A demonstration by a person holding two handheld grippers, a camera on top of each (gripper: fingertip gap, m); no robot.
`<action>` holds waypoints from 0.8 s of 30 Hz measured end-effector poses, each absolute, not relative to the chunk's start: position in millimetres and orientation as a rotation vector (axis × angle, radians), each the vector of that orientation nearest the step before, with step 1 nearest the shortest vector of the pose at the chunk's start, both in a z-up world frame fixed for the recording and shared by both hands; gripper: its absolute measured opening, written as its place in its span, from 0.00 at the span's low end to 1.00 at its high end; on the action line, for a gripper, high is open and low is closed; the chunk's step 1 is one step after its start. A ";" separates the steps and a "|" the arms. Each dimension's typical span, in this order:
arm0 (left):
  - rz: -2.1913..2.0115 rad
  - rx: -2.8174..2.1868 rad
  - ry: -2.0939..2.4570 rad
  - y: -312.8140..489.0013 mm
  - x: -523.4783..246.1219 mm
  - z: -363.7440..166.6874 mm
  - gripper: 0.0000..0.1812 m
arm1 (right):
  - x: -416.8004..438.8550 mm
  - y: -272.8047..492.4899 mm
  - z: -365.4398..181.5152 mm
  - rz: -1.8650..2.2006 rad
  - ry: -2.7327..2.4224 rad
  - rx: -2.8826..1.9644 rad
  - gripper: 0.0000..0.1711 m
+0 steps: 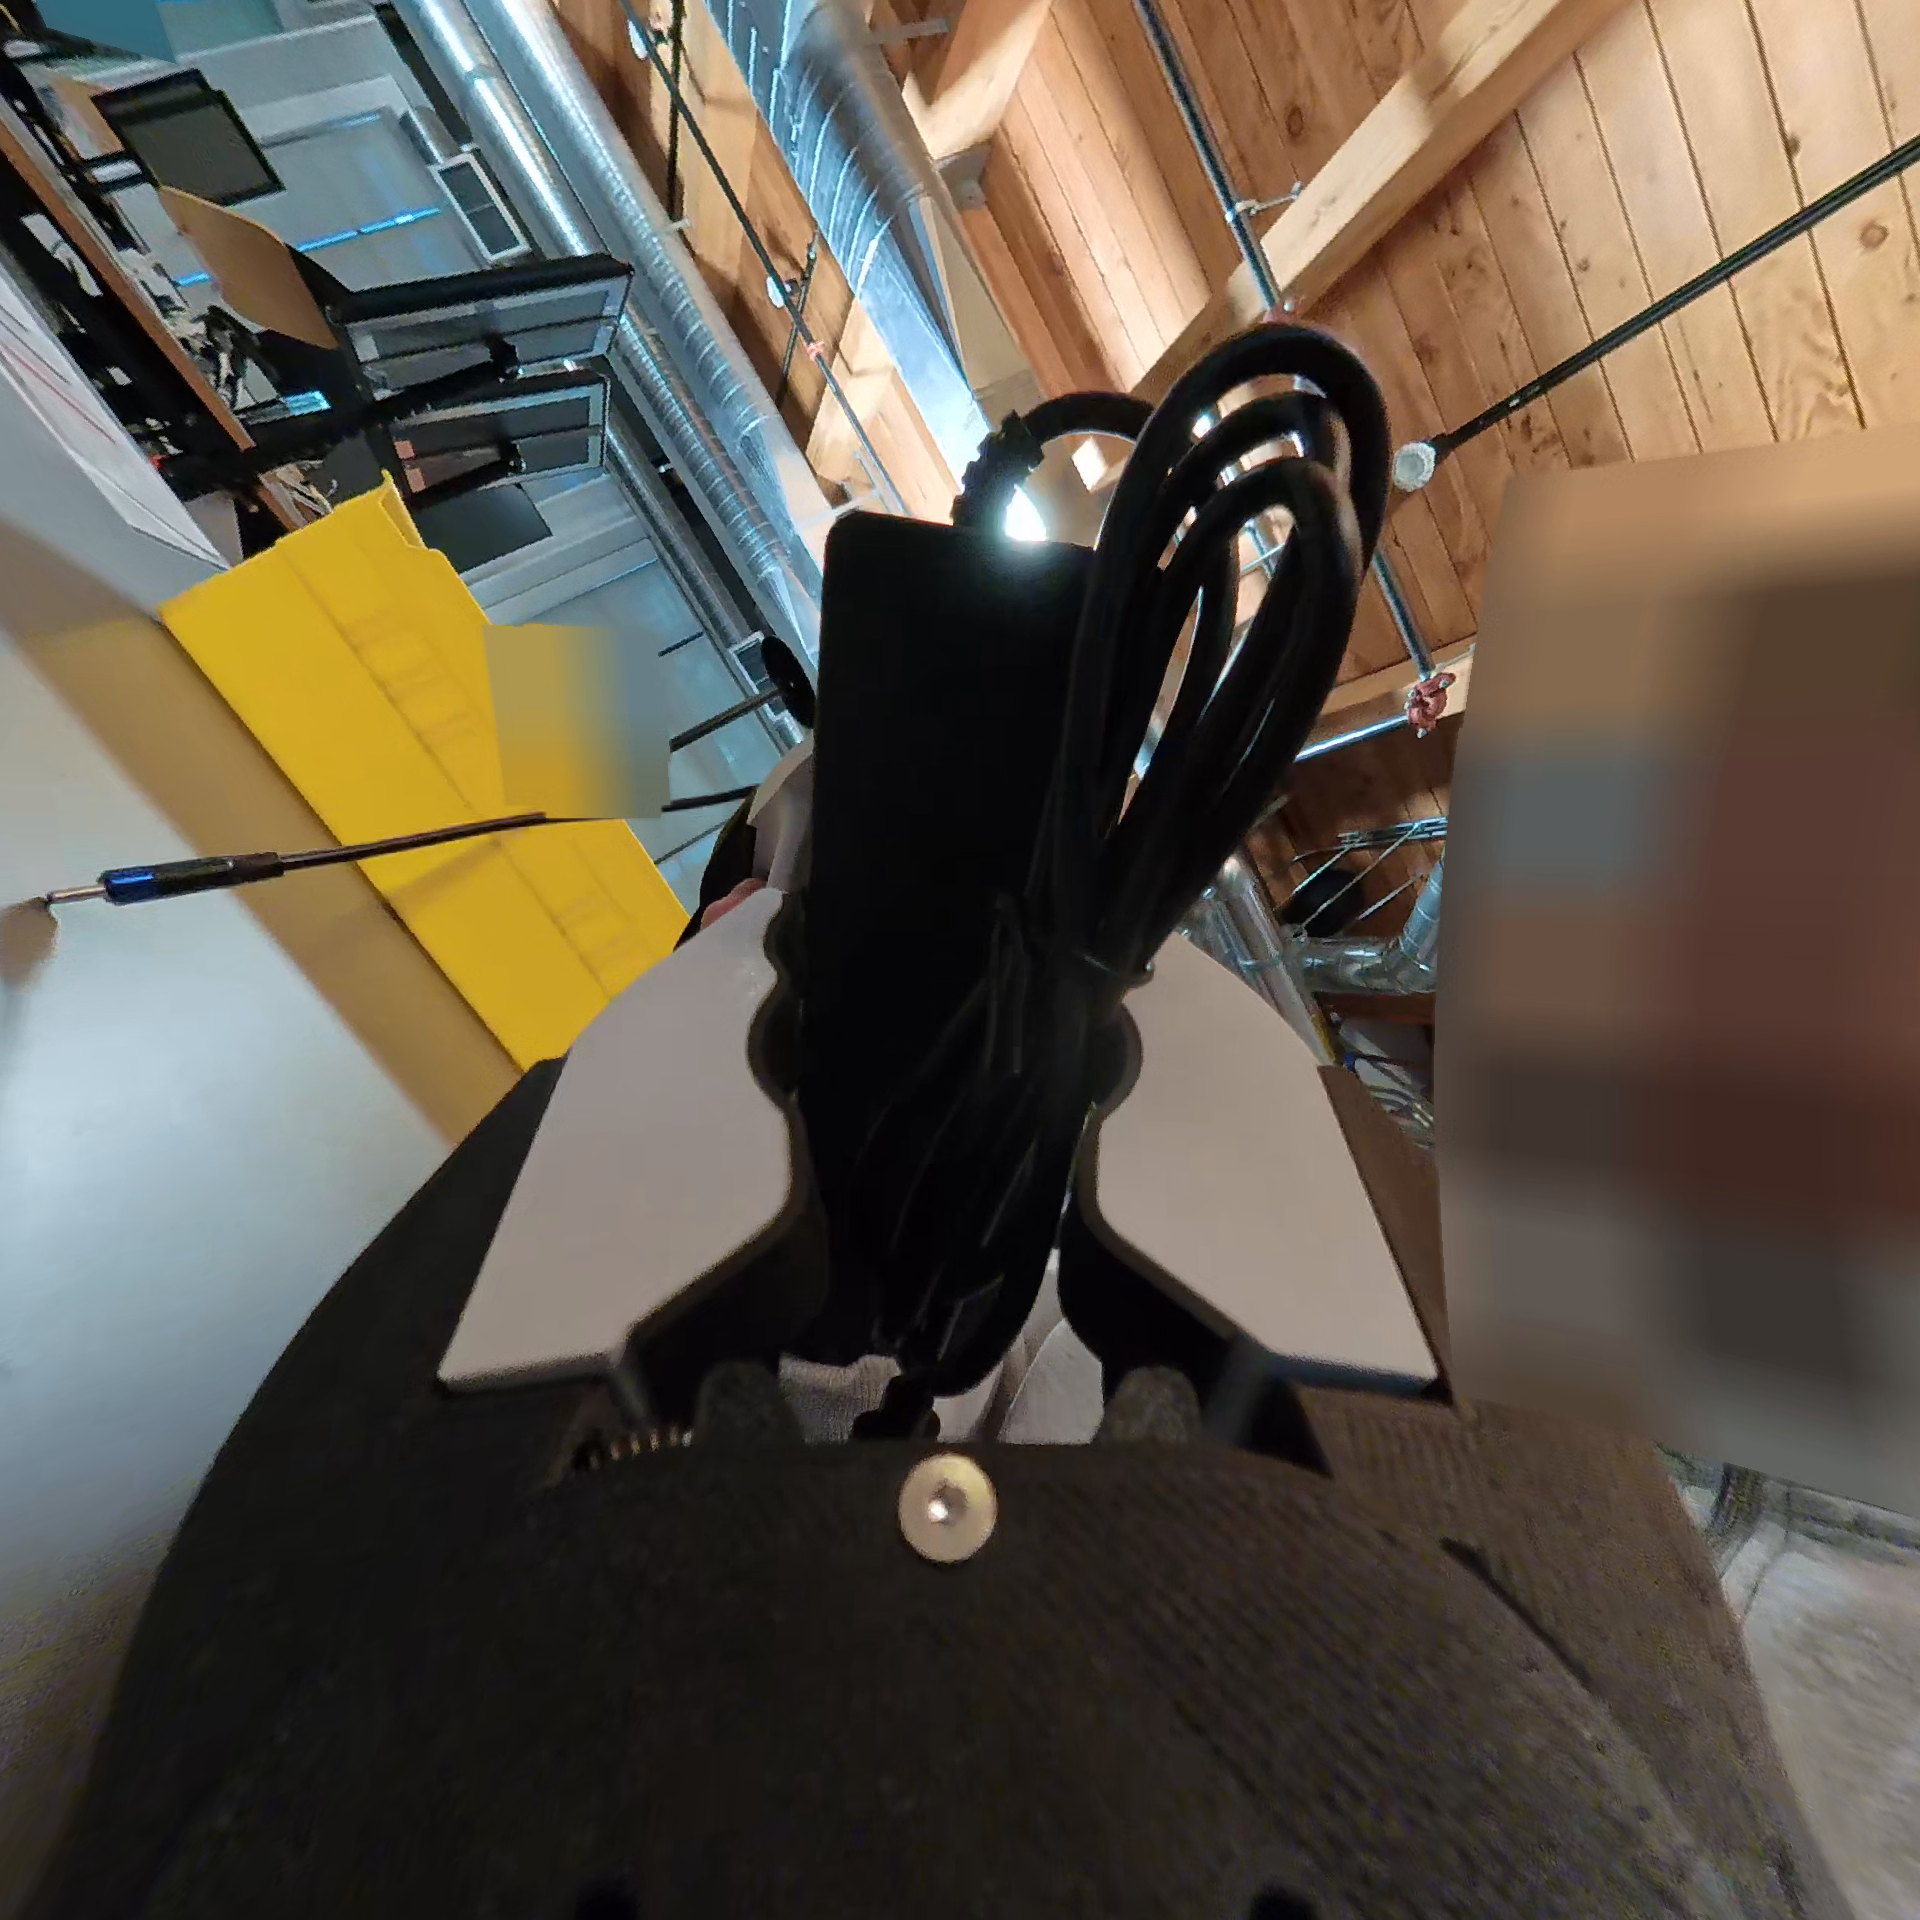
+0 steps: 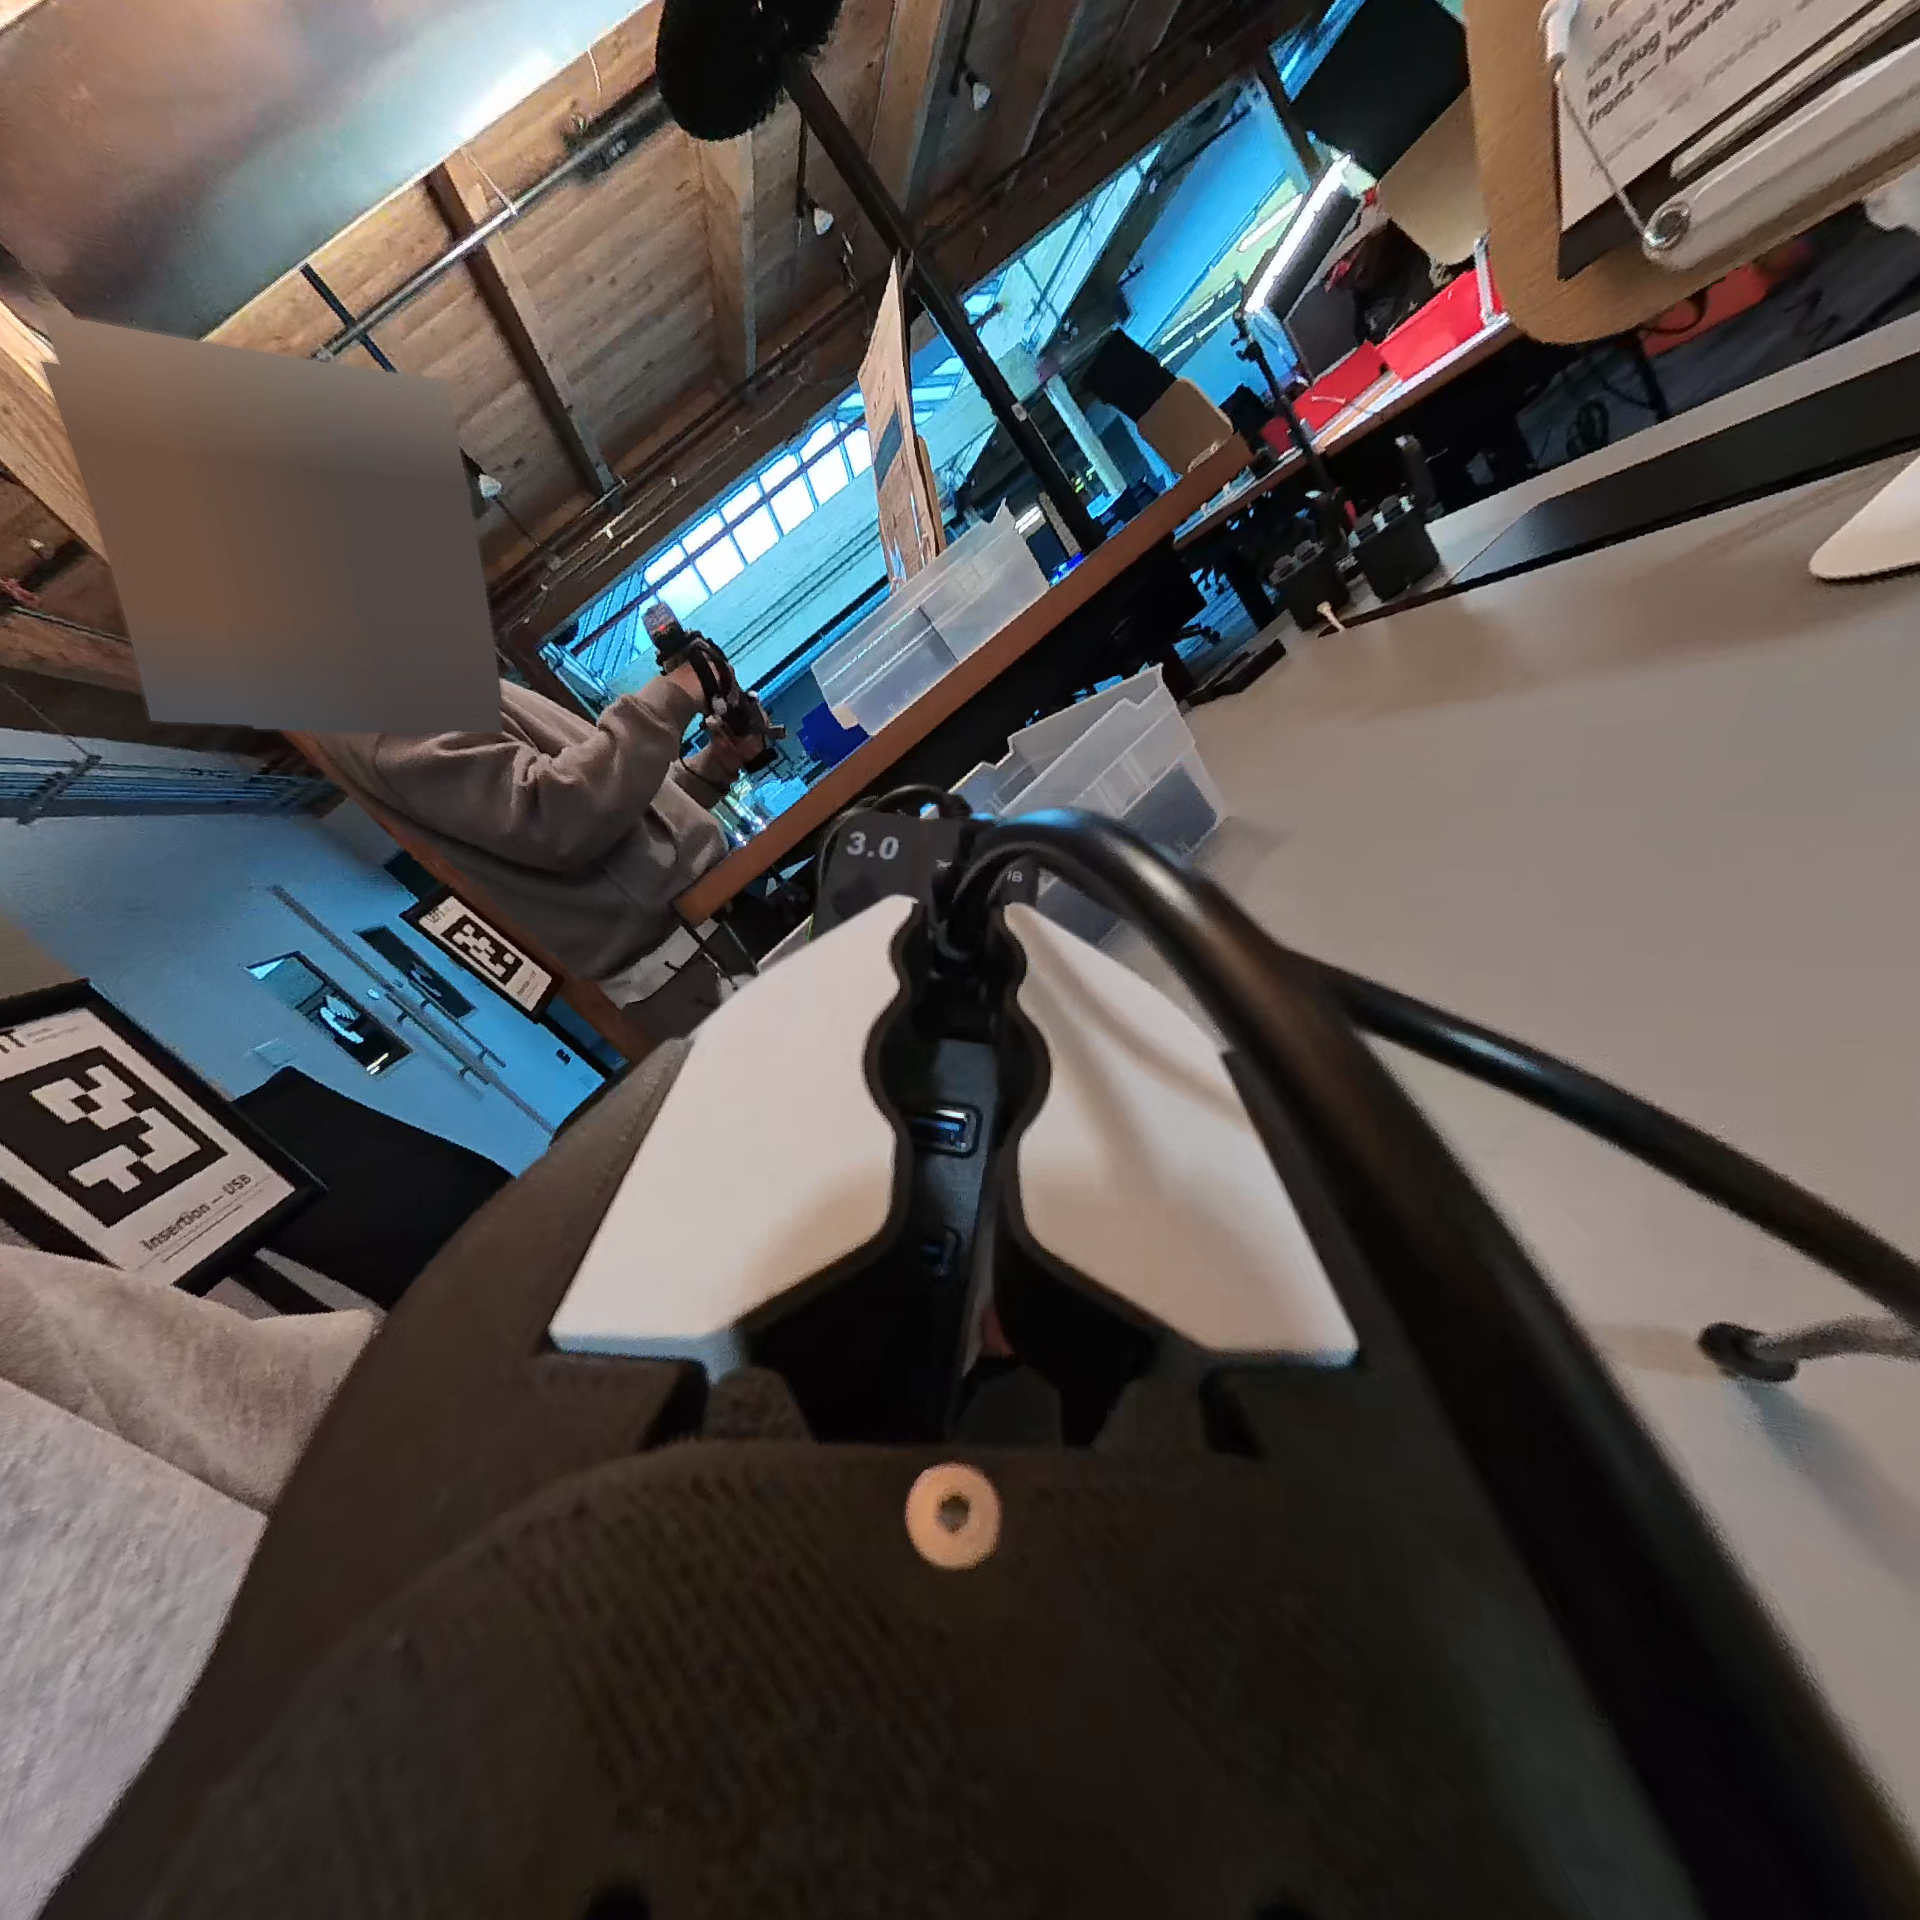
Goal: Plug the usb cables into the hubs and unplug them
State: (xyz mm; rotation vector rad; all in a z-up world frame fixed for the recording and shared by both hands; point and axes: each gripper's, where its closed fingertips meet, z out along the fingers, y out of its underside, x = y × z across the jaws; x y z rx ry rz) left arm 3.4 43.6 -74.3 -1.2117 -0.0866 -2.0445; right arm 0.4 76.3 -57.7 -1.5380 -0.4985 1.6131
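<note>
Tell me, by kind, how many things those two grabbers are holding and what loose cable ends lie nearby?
Black power brick with bundled cord, in the left gripper: 1
Black USB hub, in the right gripper: 1
Loose blue-tipped USB plug: 1
Total: 3

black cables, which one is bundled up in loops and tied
The cable clamped with the black hub in the left gripper. The right gripper view's cable runs loose across the table.

Both wrist cameras close behind their claws, tilted up toward wooden ceiling [image 1: 1558,260]
</note>
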 end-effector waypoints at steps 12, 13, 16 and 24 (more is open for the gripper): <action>-1.985 -1.279 0.000 41.9 6.1 -78.9 0.29 | -1.9 74.7 -63.9 1.596 -0.565 -1.582 0.07; -1.986 -1.279 -0.002 42.2 6.1 -79.4 0.29 | -2.1 75.2 -64.5 1.596 -0.570 -1.585 0.07; -2.007 -1.276 -0.034 46.6 4.7 -81.3 0.29 | -2.9 80.3 -66.0 1.585 -0.578 -1.584 0.07; -2.030 -1.235 -0.157 60.7 -14.5 -86.5 0.29 | -5.8 82.8 -75.8 1.454 -0.618 -1.579 0.13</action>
